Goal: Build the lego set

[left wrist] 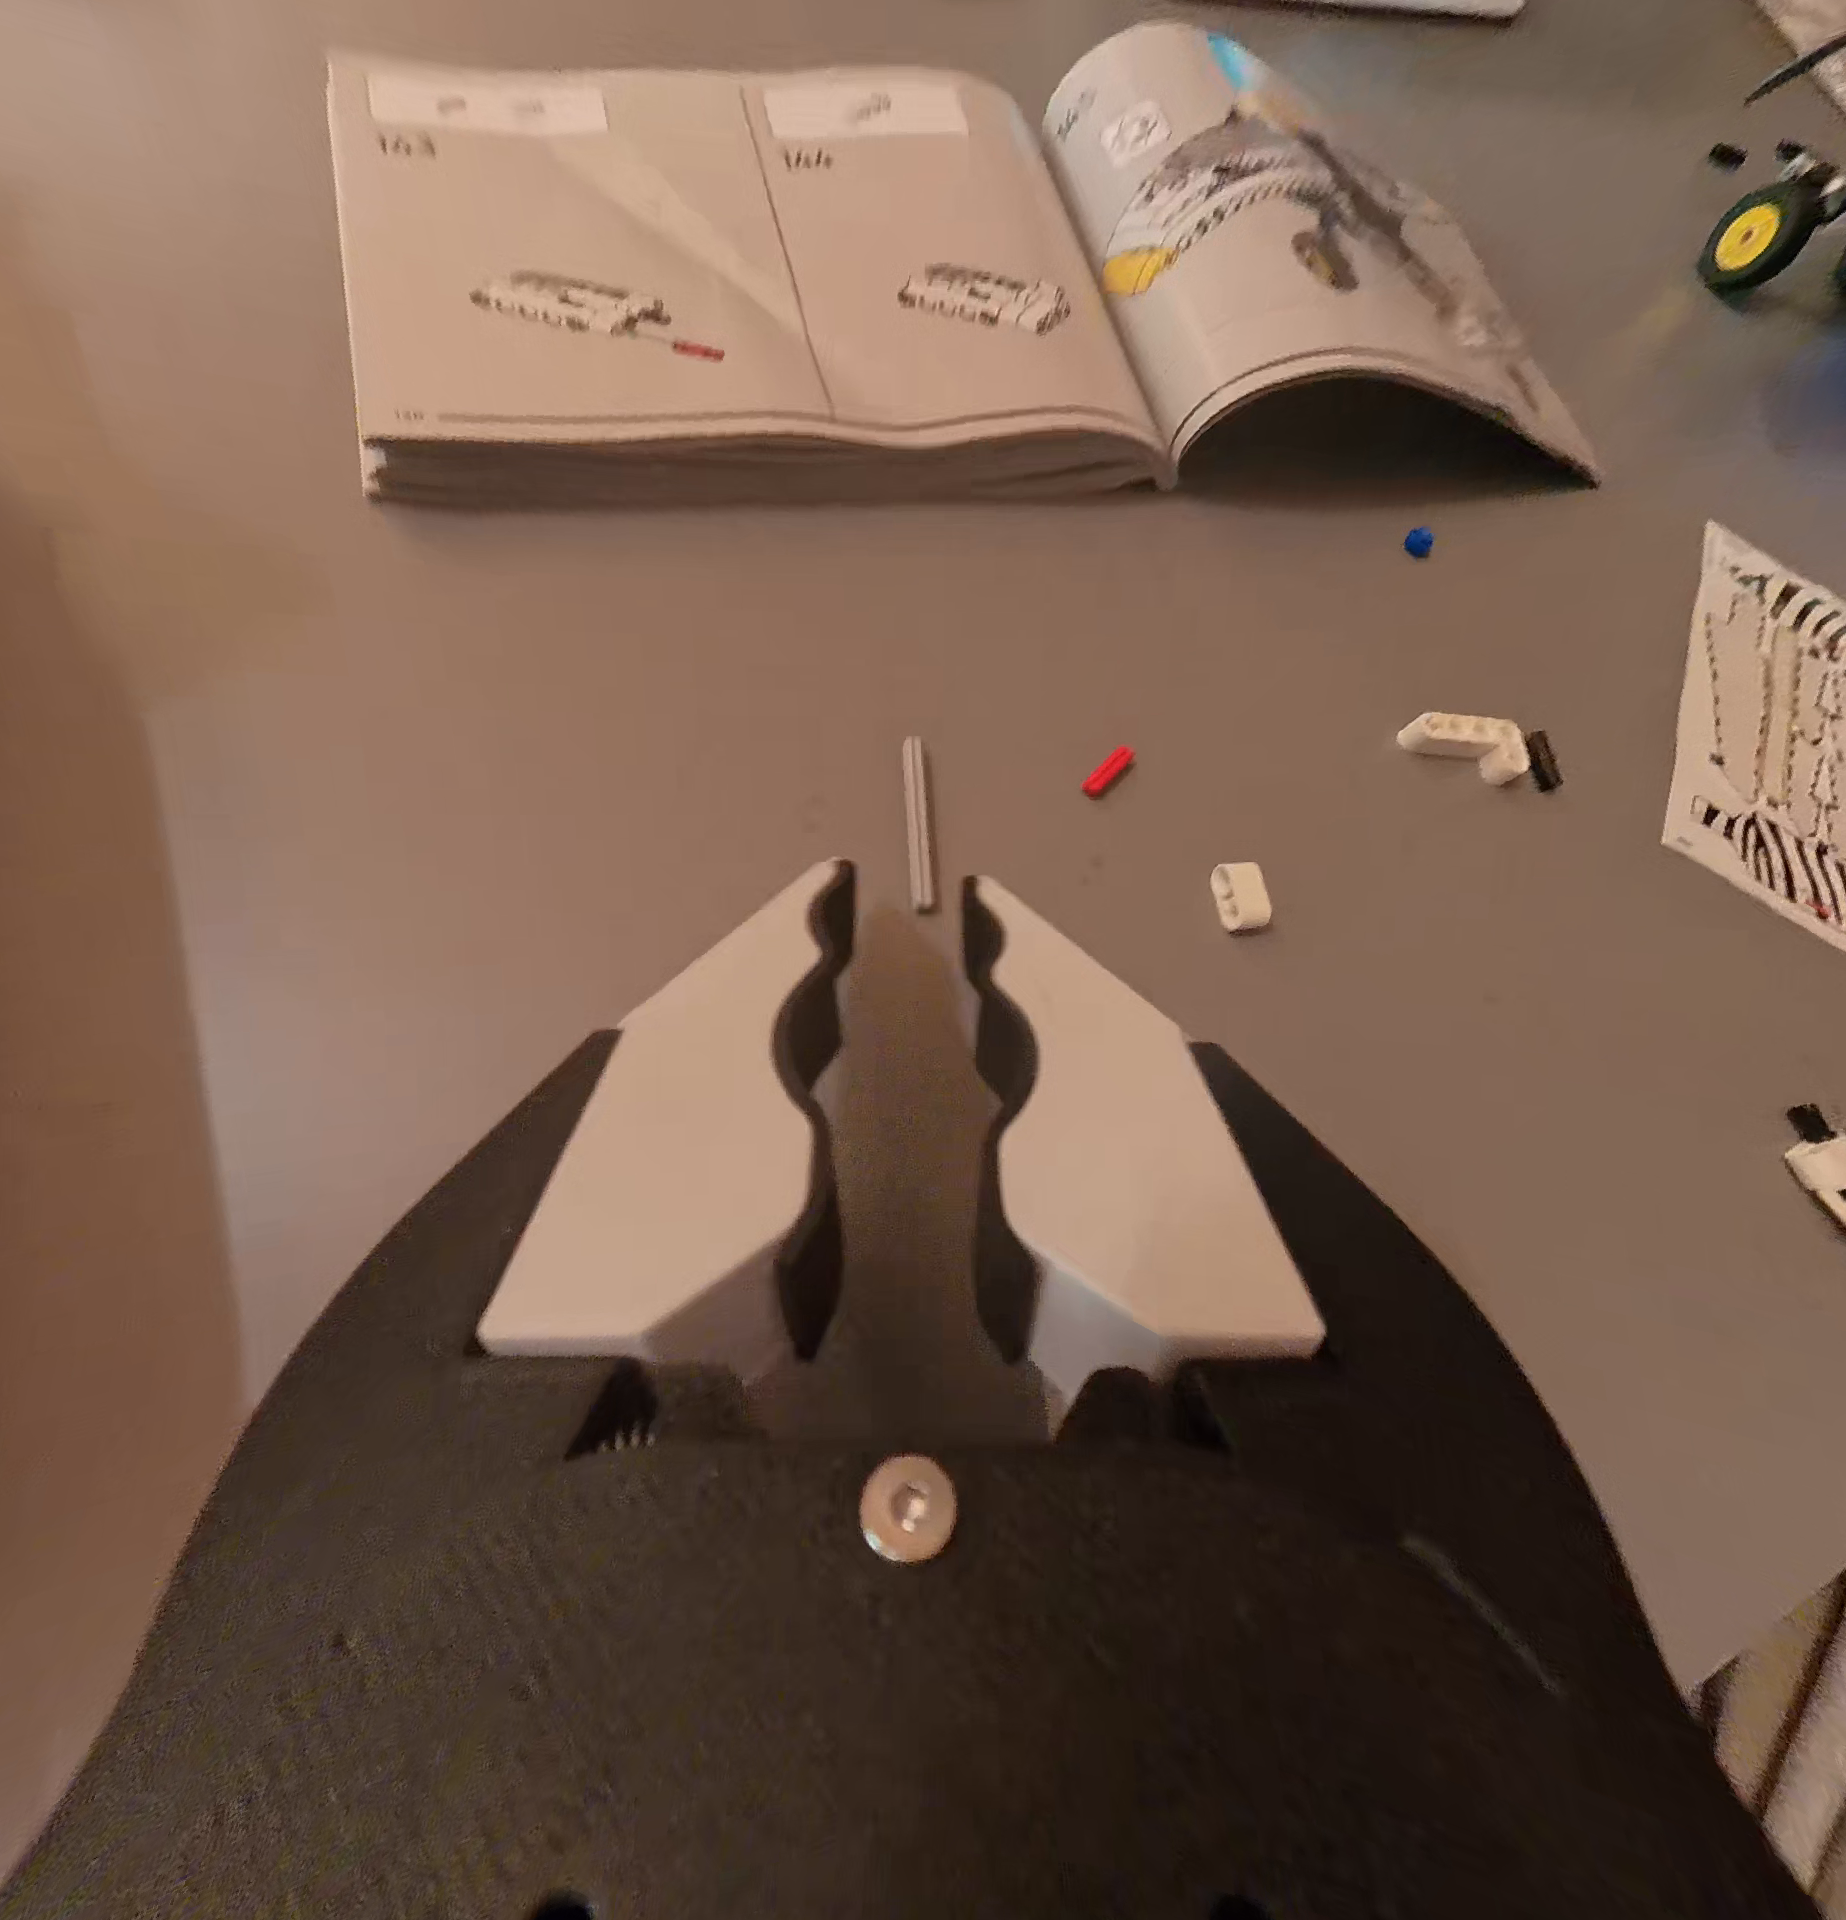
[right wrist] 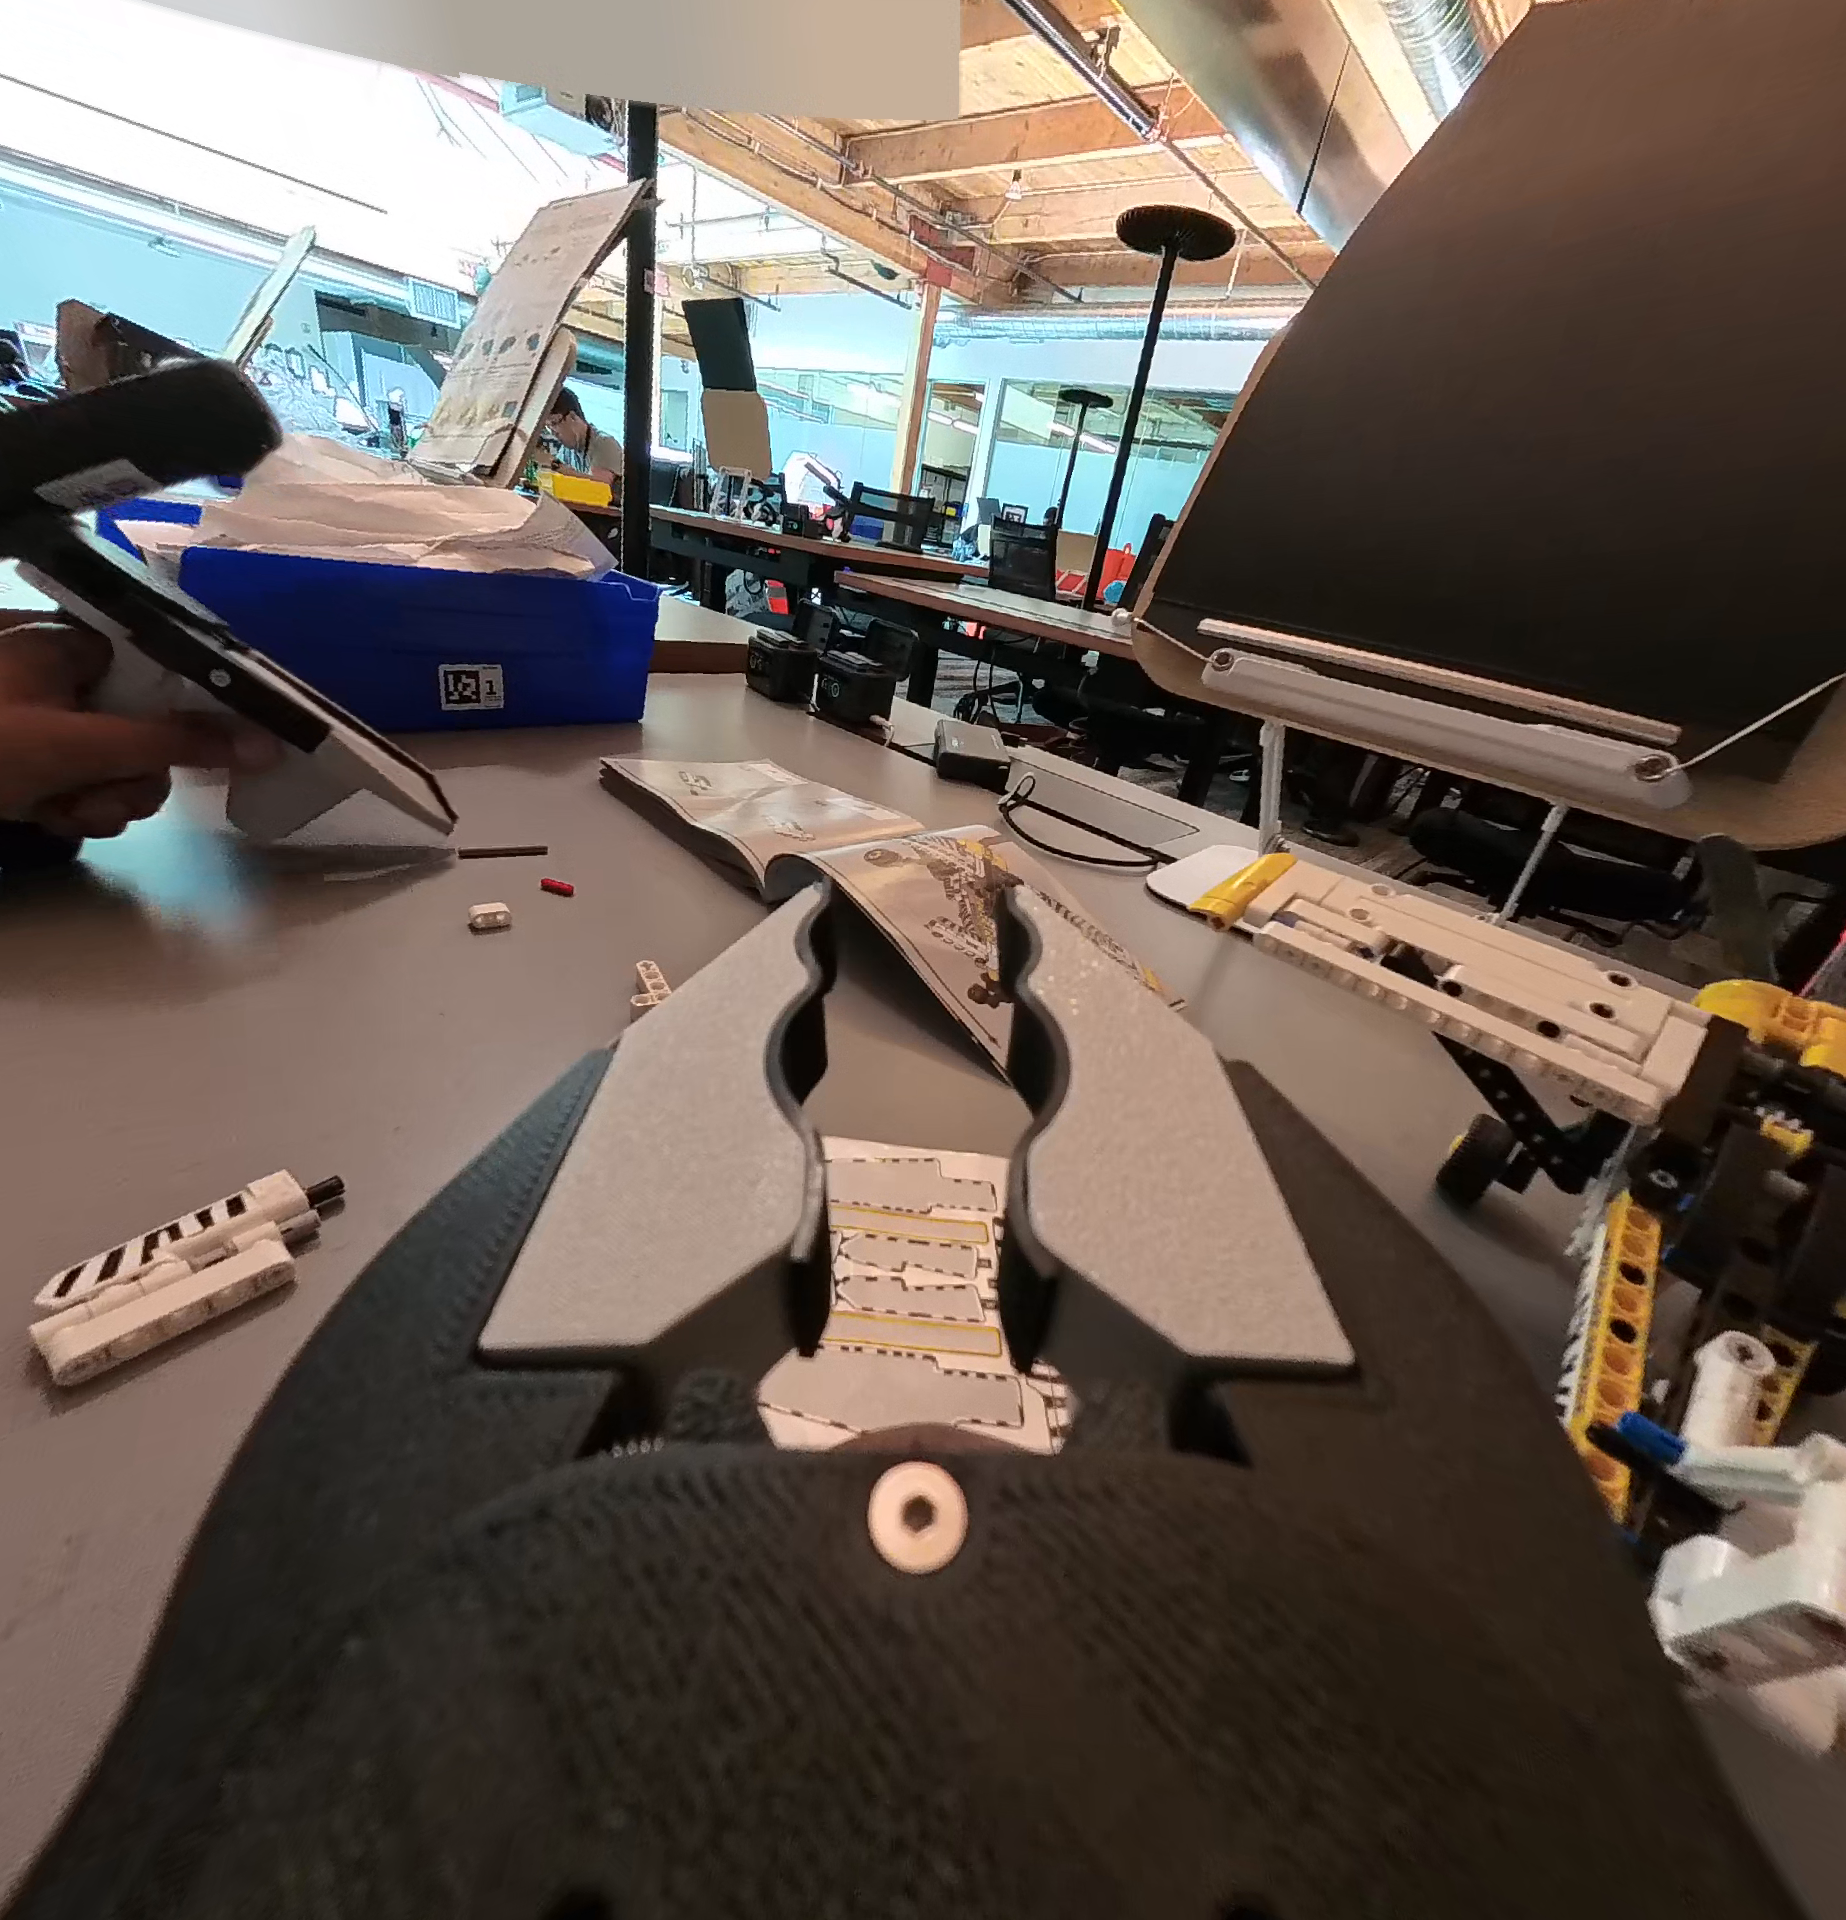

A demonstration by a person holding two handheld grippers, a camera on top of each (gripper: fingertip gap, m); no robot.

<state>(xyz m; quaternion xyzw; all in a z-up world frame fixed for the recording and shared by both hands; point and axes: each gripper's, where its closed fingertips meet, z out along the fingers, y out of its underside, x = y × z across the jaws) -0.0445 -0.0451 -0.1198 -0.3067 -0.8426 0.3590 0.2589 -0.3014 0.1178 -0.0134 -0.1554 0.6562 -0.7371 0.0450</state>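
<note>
One grey axle [left wrist: 920, 823] just ahead of my left tongs [left wrist: 908, 883], parted to straddle it; right tongs [right wrist: 914, 914] parted, idle over sticker sheet [right wrist: 914, 1257]

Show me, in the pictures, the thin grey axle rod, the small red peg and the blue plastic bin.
thin grey axle rod [left wrist: 919, 821]: left wrist view, middle of its length.
small red peg [left wrist: 1108, 771]: left wrist view, centre of its body.
blue plastic bin [right wrist: 379, 634]: right wrist view, front wall.
</note>
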